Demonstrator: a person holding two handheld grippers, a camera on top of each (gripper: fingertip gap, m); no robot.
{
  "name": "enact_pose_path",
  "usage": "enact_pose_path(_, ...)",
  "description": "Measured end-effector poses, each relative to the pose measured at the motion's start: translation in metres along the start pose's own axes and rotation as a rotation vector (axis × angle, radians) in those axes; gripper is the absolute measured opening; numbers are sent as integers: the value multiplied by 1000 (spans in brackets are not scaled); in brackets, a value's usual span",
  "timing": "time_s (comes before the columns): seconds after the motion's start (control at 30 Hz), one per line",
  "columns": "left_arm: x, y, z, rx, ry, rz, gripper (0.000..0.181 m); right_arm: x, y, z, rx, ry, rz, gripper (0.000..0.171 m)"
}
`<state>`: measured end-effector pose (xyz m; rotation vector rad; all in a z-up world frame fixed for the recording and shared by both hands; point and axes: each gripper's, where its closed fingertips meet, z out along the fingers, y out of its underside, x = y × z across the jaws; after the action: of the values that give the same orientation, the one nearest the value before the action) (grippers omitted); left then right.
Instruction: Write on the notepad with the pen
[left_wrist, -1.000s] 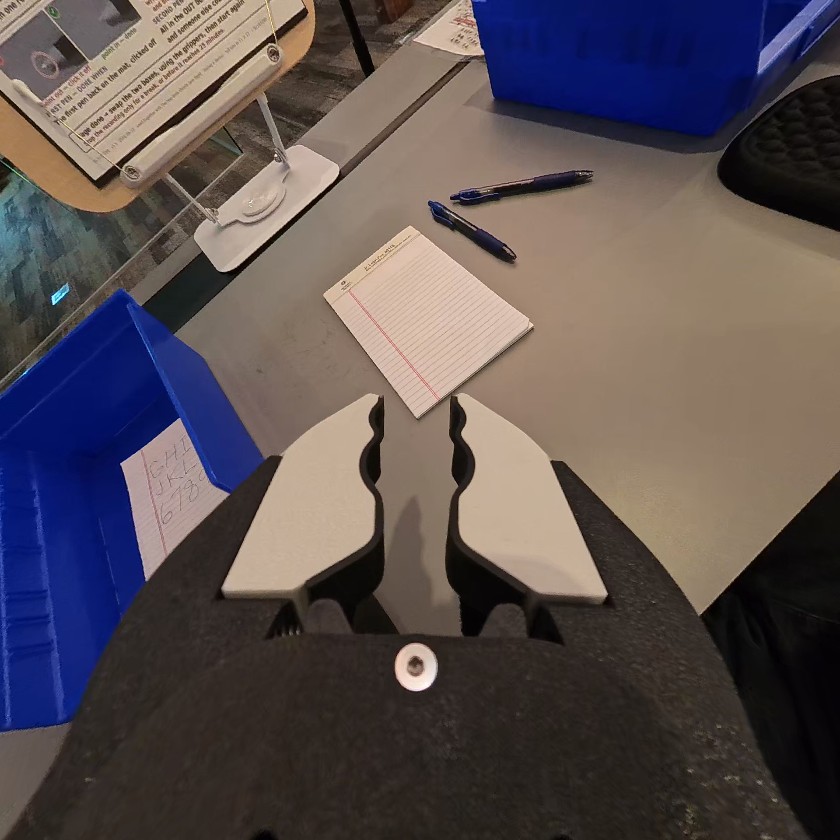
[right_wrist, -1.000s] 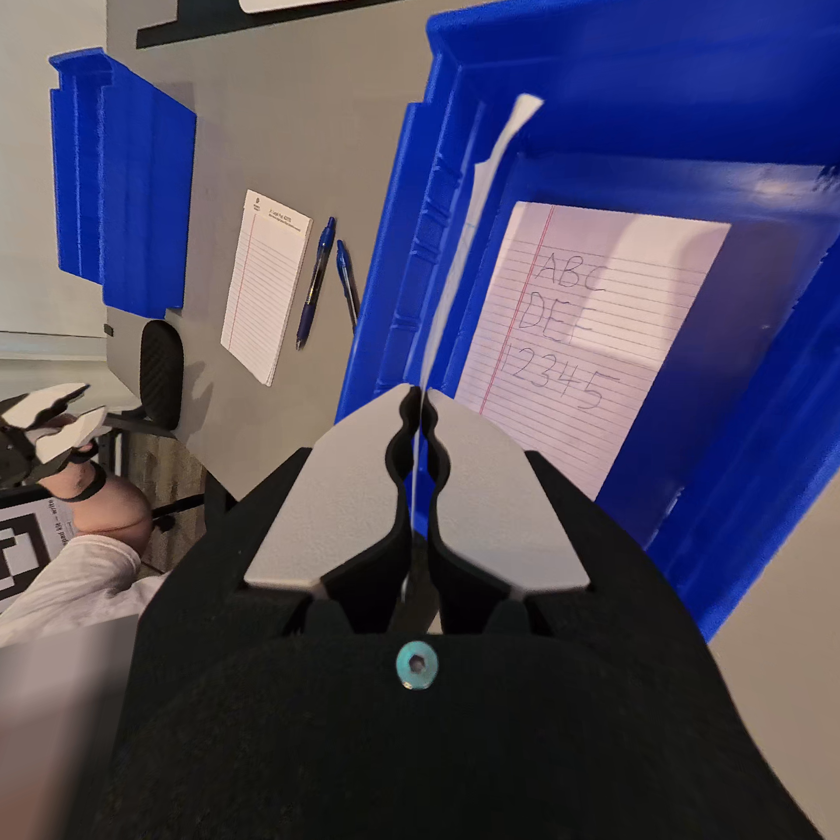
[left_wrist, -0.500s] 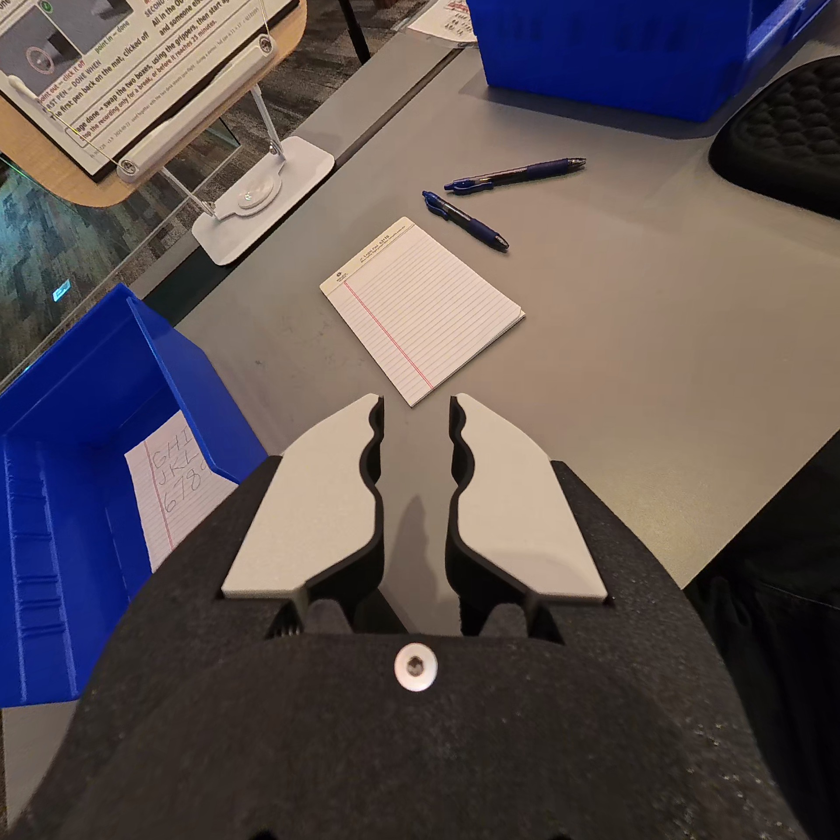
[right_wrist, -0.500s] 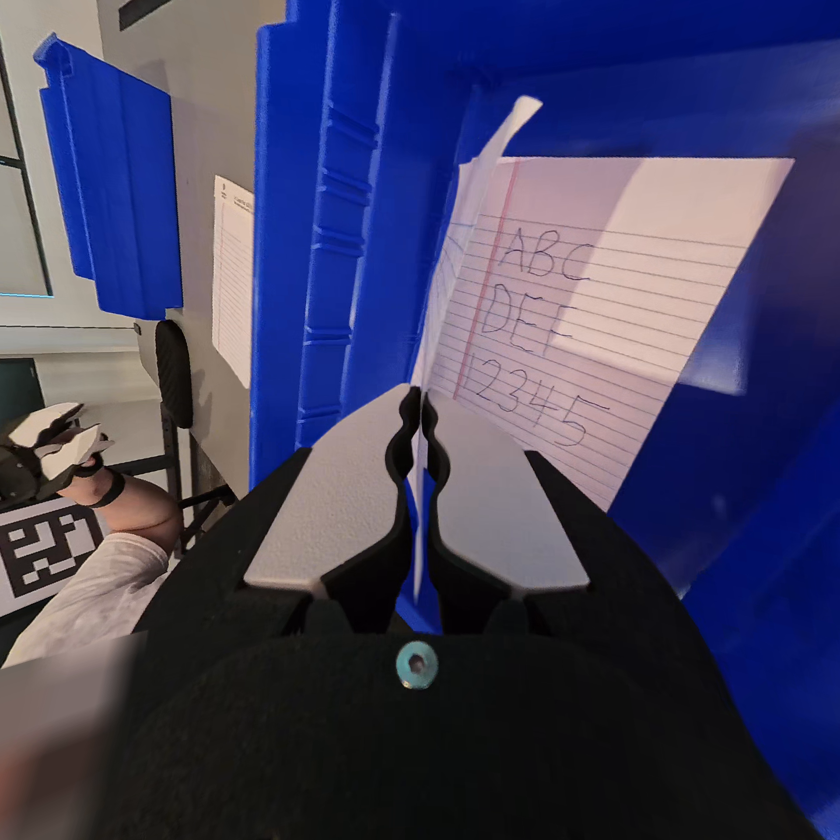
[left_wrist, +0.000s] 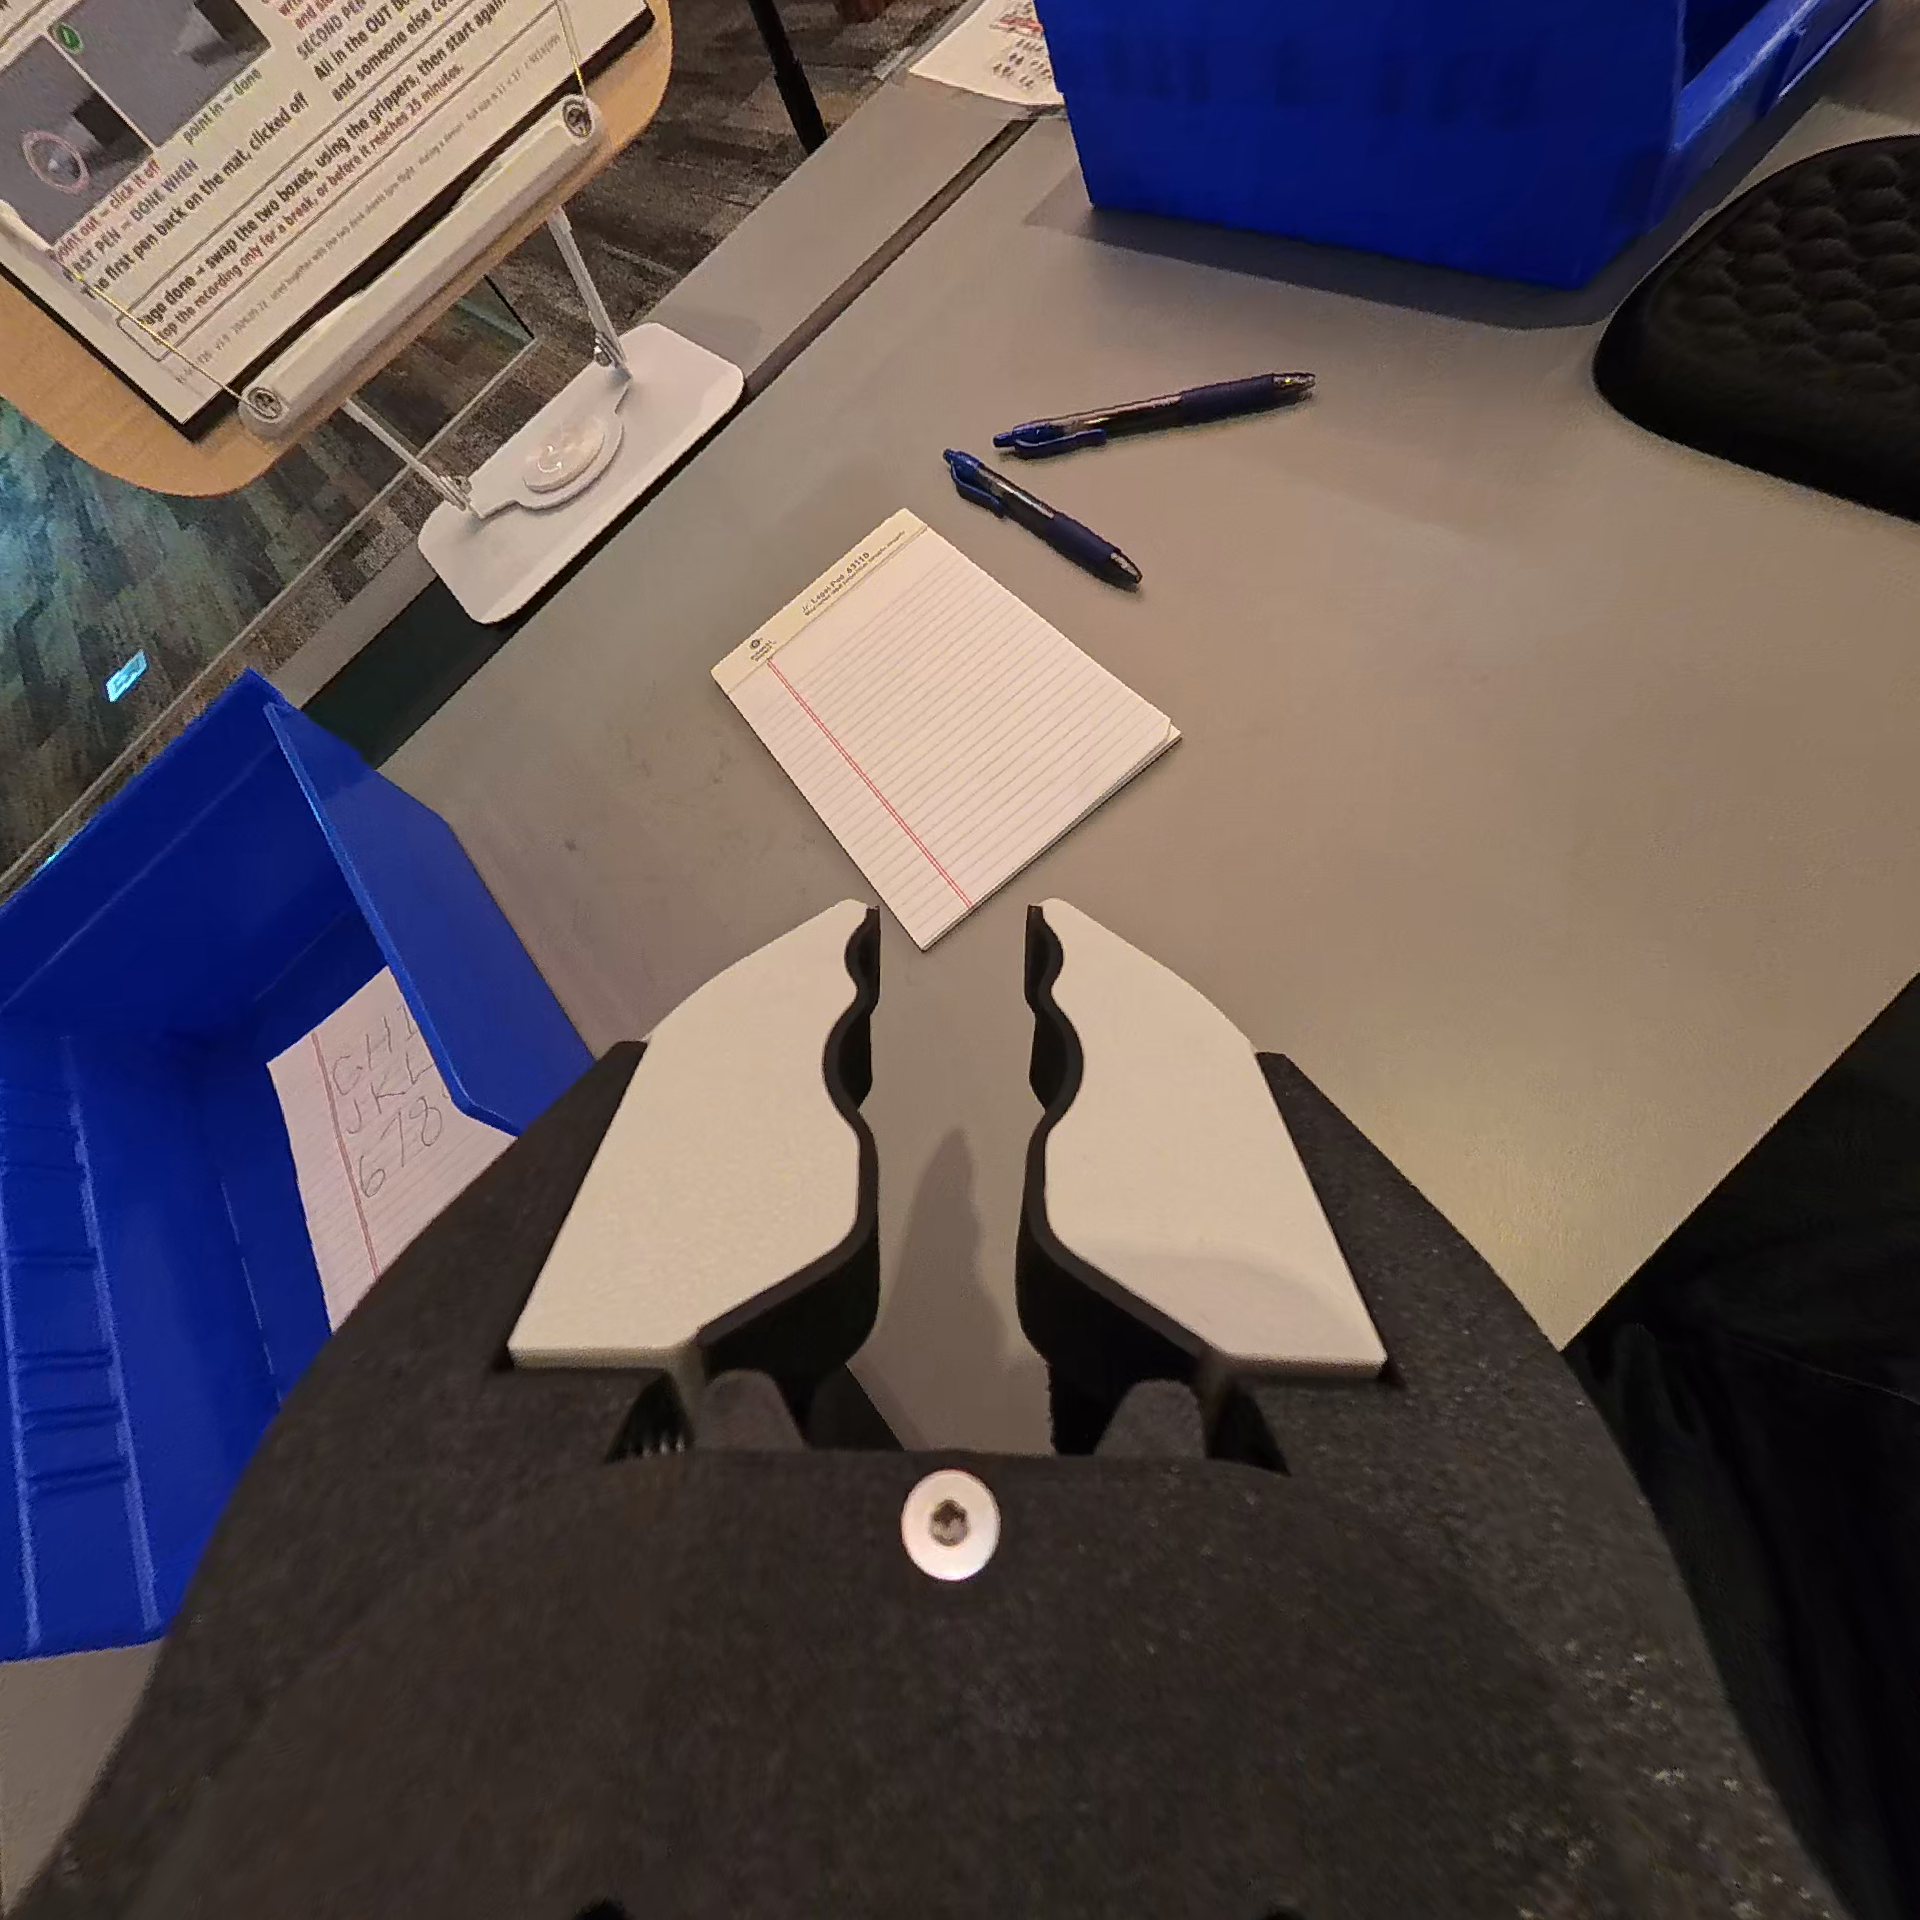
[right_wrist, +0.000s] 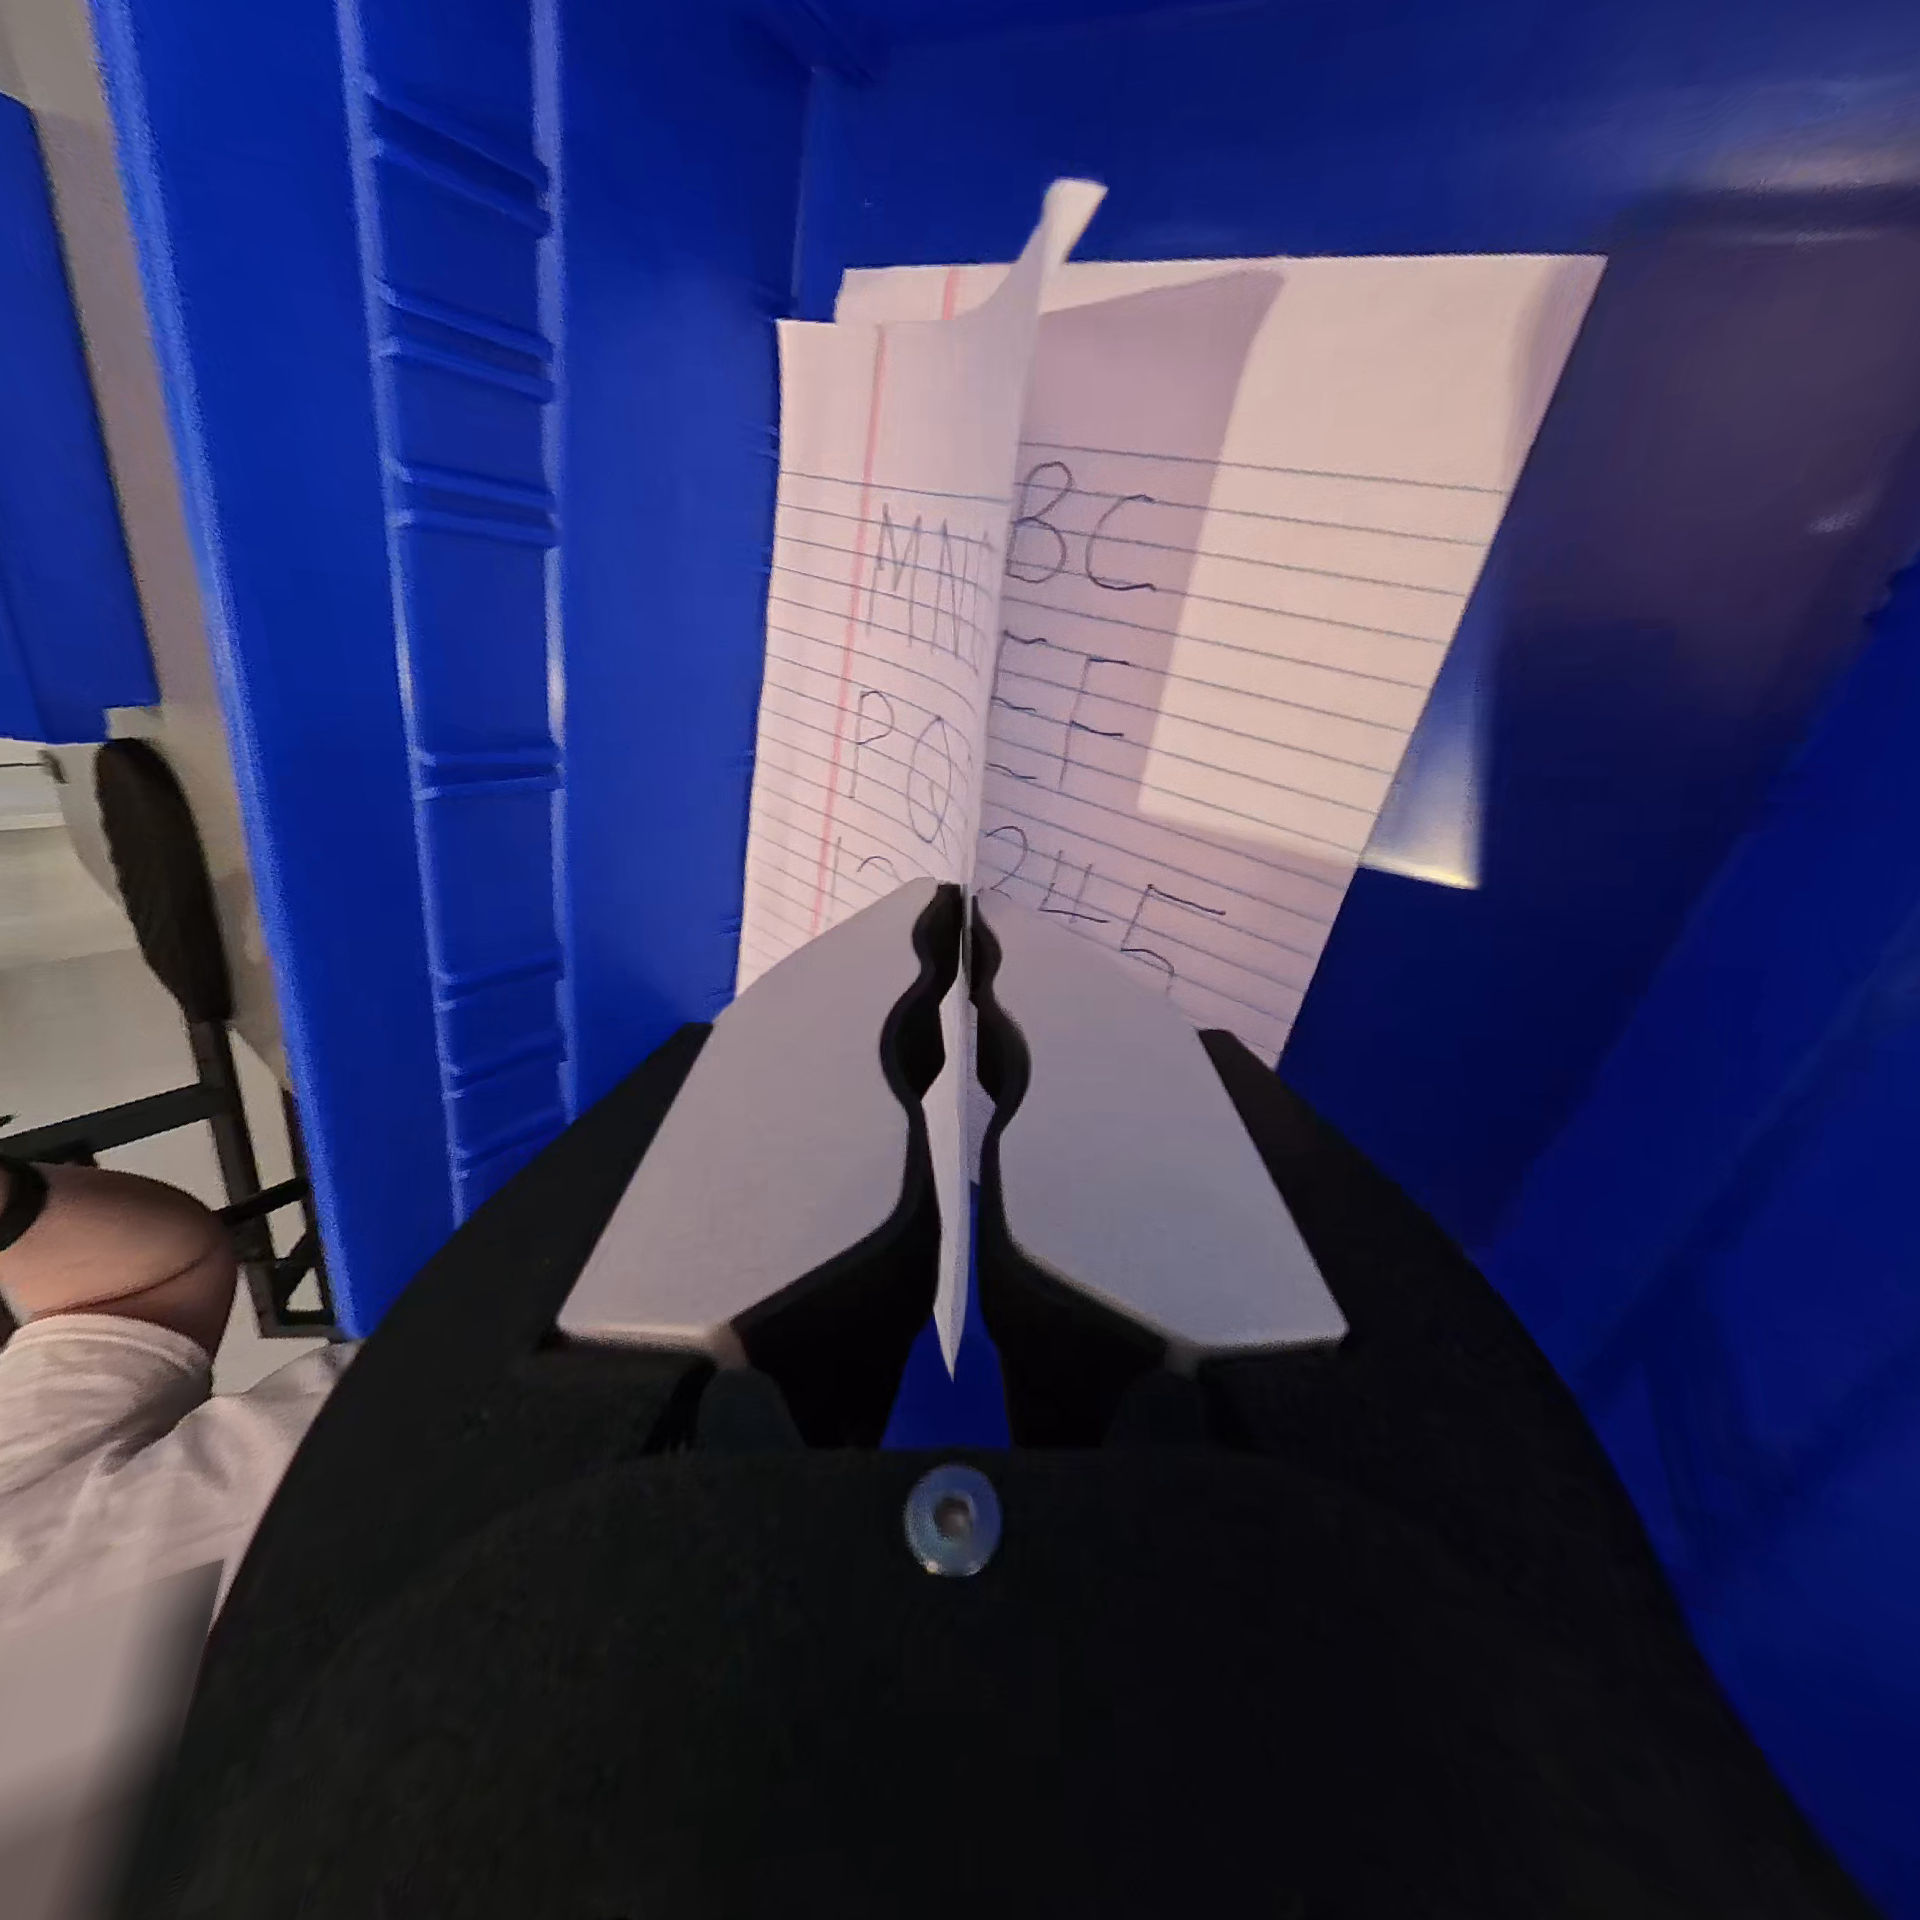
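A white lined notepad (left_wrist: 951, 717) lies flat on the grey table (left_wrist: 1455, 831), its top page unwritten. Two blue pens lie beyond it: one (left_wrist: 1039, 516) just past its far corner, the other (left_wrist: 1153, 407) farther back. My left gripper (left_wrist: 951, 914) is open and empty, hovering just short of the pad's near corner. My right gripper (right_wrist: 958, 904) is shut on a loose handwritten sheet (right_wrist: 904, 665), held edge-on inside a blue bin (right_wrist: 478, 623), over another written sheet (right_wrist: 1247, 623) lying on the bin's floor.
A second blue bin (left_wrist: 156, 1091) with a written sheet stands at the left of the table. The right-hand bin (left_wrist: 1351, 125) stands at the back. A document stand (left_wrist: 312, 208) holds an instruction page at far left. A black mesh chair back (left_wrist: 1787, 364) is at the right. A person's arm (right_wrist: 104, 1299) shows left.
My right gripper has carried the held sheet deeper into the blue bin, close above the sheet lying there. My left gripper has drifted slightly; it stays open.
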<state>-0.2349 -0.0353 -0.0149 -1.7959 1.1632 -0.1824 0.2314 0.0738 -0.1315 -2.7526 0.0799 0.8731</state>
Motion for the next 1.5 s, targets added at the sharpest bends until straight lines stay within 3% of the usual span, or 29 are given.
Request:
enact_pose_path(0.63, -2, -1, -4, -4, -13, 5, 26, 20, -7, 3, 15, 152, -18, 1)
enact_pose_path(1.17, -4, 2, -8, 0, -15, -2, 27, 41, -20, -19, 61, 472, -147, 37)
enact_pose_path(1.37, -10, 4, -11, 3, -23, -21, 27, 32, -45, -56, 192, 707, -310, 37)
enact_pose_path(1.5, -13, 8, -5, -4, 5, -67, 27, -15, -70, -106, 398, 878, -509, 36)
